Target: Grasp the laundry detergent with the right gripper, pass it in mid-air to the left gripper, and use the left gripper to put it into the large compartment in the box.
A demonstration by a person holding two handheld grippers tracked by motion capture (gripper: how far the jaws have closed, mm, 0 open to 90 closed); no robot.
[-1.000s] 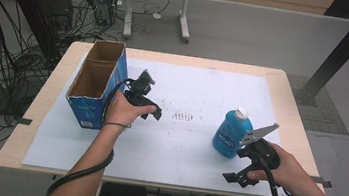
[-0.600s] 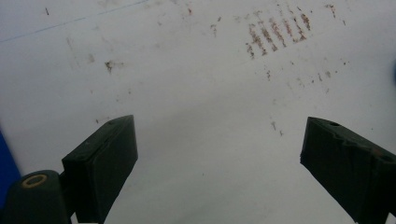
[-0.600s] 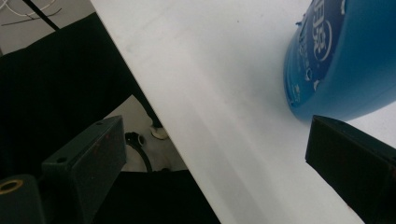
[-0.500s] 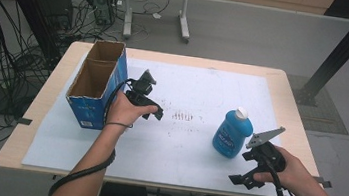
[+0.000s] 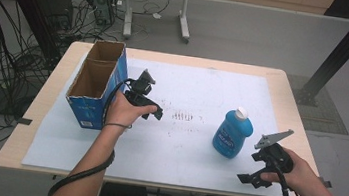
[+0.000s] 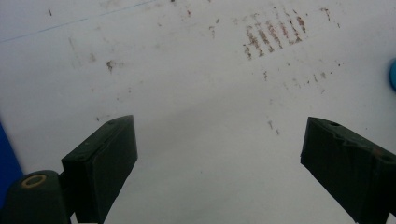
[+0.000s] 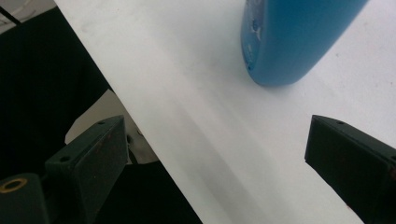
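A blue bottle [image 5: 232, 135] with a white cap stands upright on the white sheet, right of centre. Its rounded base [image 7: 299, 42] shows at the top of the right gripper view. My right gripper [image 5: 253, 168] is held near the table's front right edge, a little right of the bottle and apart from it. Its jaws [image 7: 217, 126] are open with nothing between them. My left gripper [image 5: 153, 111] hovers beside the cardboard box [image 5: 94, 88], pointing down at the sheet. Its jaws [image 6: 217, 128] are open and empty.
The open-topped box has blue printed sides and stands at the table's left; its blue corner [image 6: 5, 154] shows in the left gripper view. Brown smudges [image 5: 184, 115] mark the sheet's middle. The table's front edge [image 7: 140, 126] runs under the right gripper. Cables and equipment lie on the floor behind.
My right gripper has drawn away from the bottle, moving right and toward the table's front edge. The left gripper, the bottle and the box have stayed put.
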